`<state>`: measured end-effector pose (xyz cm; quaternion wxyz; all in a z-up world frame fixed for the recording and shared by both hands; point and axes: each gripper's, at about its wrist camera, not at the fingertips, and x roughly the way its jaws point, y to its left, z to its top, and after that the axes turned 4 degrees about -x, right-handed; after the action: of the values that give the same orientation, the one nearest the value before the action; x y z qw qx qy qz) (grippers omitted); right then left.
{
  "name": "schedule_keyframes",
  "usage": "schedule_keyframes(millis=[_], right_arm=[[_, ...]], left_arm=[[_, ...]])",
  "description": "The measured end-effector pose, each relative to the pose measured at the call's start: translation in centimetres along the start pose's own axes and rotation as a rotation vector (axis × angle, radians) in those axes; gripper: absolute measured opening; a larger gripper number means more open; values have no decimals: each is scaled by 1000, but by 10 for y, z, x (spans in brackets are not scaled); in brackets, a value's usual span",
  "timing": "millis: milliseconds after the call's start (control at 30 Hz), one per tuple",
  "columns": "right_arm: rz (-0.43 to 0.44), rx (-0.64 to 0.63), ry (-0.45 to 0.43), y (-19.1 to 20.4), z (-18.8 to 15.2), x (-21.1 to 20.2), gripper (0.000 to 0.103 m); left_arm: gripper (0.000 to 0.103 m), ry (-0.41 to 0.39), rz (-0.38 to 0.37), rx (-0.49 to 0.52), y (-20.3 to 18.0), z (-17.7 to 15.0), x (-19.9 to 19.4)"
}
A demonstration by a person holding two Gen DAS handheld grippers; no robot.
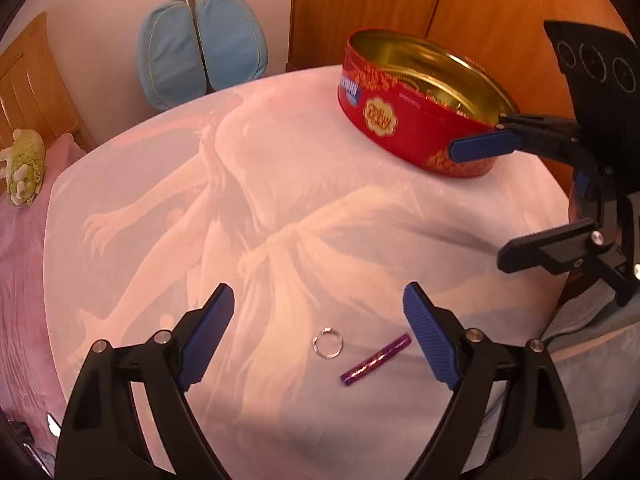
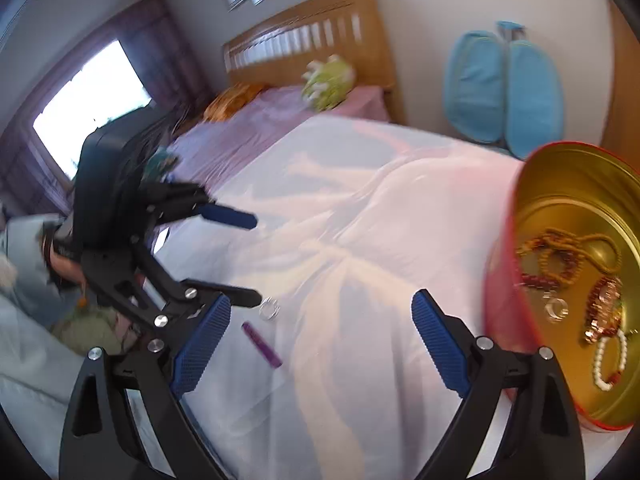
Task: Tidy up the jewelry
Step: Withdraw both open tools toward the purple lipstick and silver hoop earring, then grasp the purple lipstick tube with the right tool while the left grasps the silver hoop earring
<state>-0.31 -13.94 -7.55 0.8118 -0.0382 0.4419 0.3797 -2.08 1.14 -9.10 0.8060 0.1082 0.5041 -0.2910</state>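
Ring (image 1: pixel 327 343) and purple bar (image 1: pixel 376 360) lie just ahead between left gripper (image 1: pixel 318 312) jaws, spread wide, empty; bar axis diagonal. Right gripper (image 2: pixel 322 322) also released, nearer tin (image 1: pixel 416 128).

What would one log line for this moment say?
left gripper open above ring | right gripper open, empty | purple stick on cloth | tin holds jewelry

We count one round red tin (image 1: pixel 404 120) with gold lining, one thin silver ring (image 1: pixel 327 342), one glittery purple stick (image 1: pixel 376 359), two blue cushions (image 1: pixel 202 48).
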Motion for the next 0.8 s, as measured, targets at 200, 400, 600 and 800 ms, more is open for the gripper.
schedule_keyframes(millis=[200, 400, 600, 800], right_arm=[[57, -180, 108, 39, -21, 37, 93], [32, -292, 132, 57, -36, 59, 87], [-3, -368, 150, 60, -45, 75, 64], [-6, -387, 149, 58, -50, 80, 42]], left_arm=[[84, 39, 8, 71, 5, -34, 15], [84, 10, -35, 98, 12, -38, 26], [83, -2, -68, 142, 7, -39, 32], [65, -13, -94, 132, 10, -37, 31]])
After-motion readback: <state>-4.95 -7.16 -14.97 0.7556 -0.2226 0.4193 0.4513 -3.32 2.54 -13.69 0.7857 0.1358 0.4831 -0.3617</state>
